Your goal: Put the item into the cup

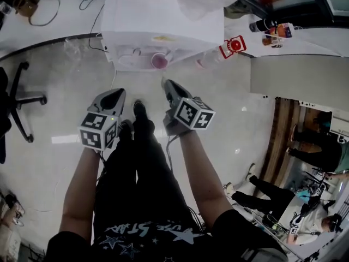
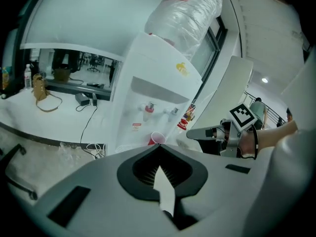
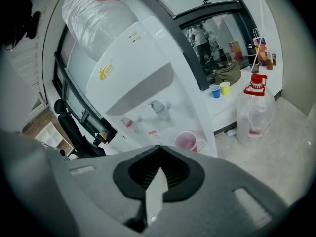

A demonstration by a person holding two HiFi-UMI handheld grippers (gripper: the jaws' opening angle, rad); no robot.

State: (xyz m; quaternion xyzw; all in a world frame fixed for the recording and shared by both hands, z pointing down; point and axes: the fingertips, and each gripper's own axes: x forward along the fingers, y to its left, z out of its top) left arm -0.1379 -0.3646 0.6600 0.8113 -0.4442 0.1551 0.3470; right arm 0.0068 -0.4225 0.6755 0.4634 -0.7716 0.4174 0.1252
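Note:
A pink-red cup (image 1: 159, 60) stands on the drip tray of a white water dispenser (image 1: 158, 21) straight ahead. It also shows under the taps in the left gripper view as the cup (image 2: 157, 138) and in the right gripper view as the cup (image 3: 186, 141). My left gripper (image 1: 119, 91) is held low in front of the person's legs, well short of the dispenser, its jaws shut with nothing between them. My right gripper (image 1: 164, 82) is beside it and slightly nearer the cup, also shut and empty. I see no loose item.
A clear water jug with a red cap (image 1: 233, 45) stands on the floor right of the dispenser. An office chair (image 1: 16, 100) is at the far left. A grey cabinet (image 1: 297, 75) is at the right. People sit at the lower right (image 1: 294, 201).

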